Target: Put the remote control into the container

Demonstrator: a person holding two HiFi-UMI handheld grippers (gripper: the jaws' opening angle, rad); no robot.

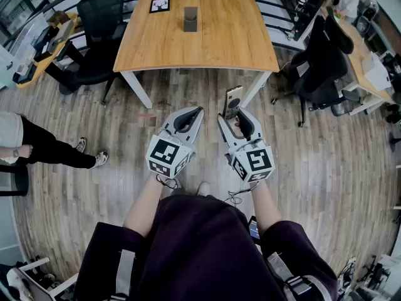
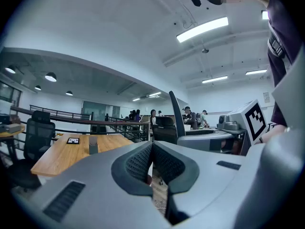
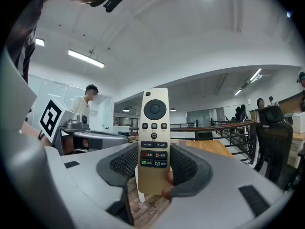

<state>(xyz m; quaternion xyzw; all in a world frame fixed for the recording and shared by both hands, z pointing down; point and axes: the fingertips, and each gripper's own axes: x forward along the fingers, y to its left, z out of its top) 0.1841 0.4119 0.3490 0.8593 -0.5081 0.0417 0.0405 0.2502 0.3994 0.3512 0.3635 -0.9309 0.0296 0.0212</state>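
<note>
The remote control (image 1: 233, 101) is pinched in the right claw (image 1: 230, 114), with both ribbed pads pressing its lower half. In the right gripper view the cream-gold remote (image 3: 153, 137) stands upright between the pads. Its button face is toward the camera, its round pad is at the top, and its upper half rises clear above the right claw (image 3: 153, 152).

In the head view the remote is over the wooden floor (image 1: 326, 162), just short of the near edge of the desk (image 1: 219, 42). It is well apart from the grey container (image 1: 190, 19), which stands upright toward the far middle of the desk, beside a black-and-white marker card (image 1: 160, 5).

The left claw (image 1: 195, 113) is pressed together with nothing in it. In the left gripper view its pads meet at the left claw's (image 2: 152, 147) centre line, and the container (image 2: 93, 144) shows far off on the desk.

Both grippers are held low in front of the person's body, side by side and near each other. They point forward toward the desk, marker cubes facing up. The left forearm (image 1: 147, 202) and right forearm (image 1: 263, 202) are bare and reach out from a dark garment.
</note>
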